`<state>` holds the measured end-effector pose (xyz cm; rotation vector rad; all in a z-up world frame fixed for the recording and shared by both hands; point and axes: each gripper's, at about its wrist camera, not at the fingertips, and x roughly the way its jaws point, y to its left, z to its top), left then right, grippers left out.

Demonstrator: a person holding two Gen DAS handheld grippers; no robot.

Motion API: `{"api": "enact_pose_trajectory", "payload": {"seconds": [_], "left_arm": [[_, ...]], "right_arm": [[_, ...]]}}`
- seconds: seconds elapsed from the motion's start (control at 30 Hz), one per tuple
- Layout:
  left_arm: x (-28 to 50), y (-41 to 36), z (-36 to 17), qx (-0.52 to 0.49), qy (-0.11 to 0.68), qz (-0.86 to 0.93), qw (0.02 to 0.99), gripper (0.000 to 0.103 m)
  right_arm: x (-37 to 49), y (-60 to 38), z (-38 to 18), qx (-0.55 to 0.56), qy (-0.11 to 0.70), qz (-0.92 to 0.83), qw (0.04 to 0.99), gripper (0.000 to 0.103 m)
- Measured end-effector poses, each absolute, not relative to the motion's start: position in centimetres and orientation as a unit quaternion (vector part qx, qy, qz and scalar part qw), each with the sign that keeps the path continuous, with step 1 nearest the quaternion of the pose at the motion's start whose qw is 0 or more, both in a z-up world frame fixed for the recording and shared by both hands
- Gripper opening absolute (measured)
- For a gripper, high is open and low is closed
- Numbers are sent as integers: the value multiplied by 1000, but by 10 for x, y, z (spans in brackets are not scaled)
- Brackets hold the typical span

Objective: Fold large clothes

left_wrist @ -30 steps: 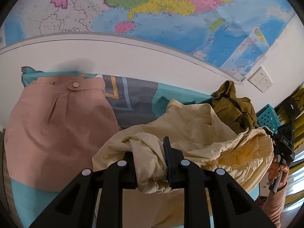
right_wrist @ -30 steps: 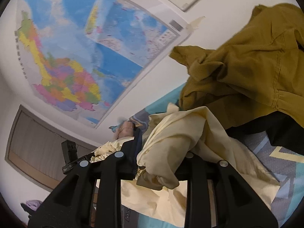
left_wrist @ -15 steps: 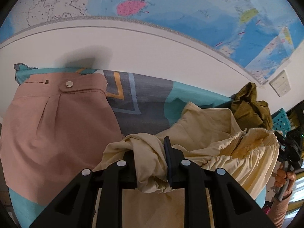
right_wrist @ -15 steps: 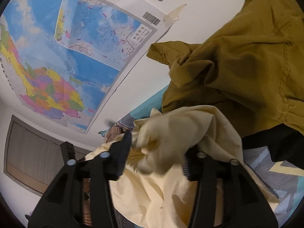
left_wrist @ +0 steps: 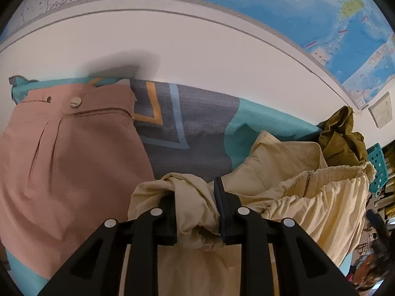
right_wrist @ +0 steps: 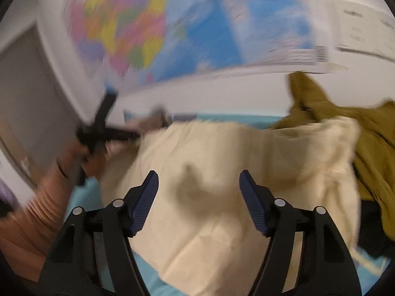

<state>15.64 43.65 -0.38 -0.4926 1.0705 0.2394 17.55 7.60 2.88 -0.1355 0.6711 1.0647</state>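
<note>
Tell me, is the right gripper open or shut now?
Open. In the right wrist view the right gripper has its blue pads wide apart, with the cream garment lying beyond them, not pinched.

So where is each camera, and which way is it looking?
Left wrist: rides the left gripper, facing the wall map over a pink skirt; its fingers pinch the cream garment.
Right wrist: rides the open right gripper, looking down on the cream garment; the person's other hand shows, blurred.
Shared: cream garment, olive garment, map.

skirt [left_wrist: 69, 162] left on bedspread [left_wrist: 197, 123]; garment [left_wrist: 291, 172] right; jacket [left_wrist: 343, 138] seemingly behind it; map [left_wrist: 271, 5] above
</note>
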Motion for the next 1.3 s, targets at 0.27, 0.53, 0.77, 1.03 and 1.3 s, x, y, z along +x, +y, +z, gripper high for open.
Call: {"api": "enact_pose_trajectory", "payload": {"seconds": [0.27,0.53,0.77,1.03,1.3], "left_arm": [[123,424,35,-215,439,107,866,60],[97,366,39,-130,431,-8,893,68],[108,350,-24,-110,481,-8,870,68],[110,348,-22,-94,468,16,879,71],[4,380,17,-102,366,72,922,87]], "right_arm": [[235,121,-18,-82,369,421,825,2],[253,117,-26,-50,378,416,826,1],[198,57,8,-56,315,453,832,45],[238,28,-24,-36,363,370,854,25],[169,-39,11,6,270,408,872,75]]}}
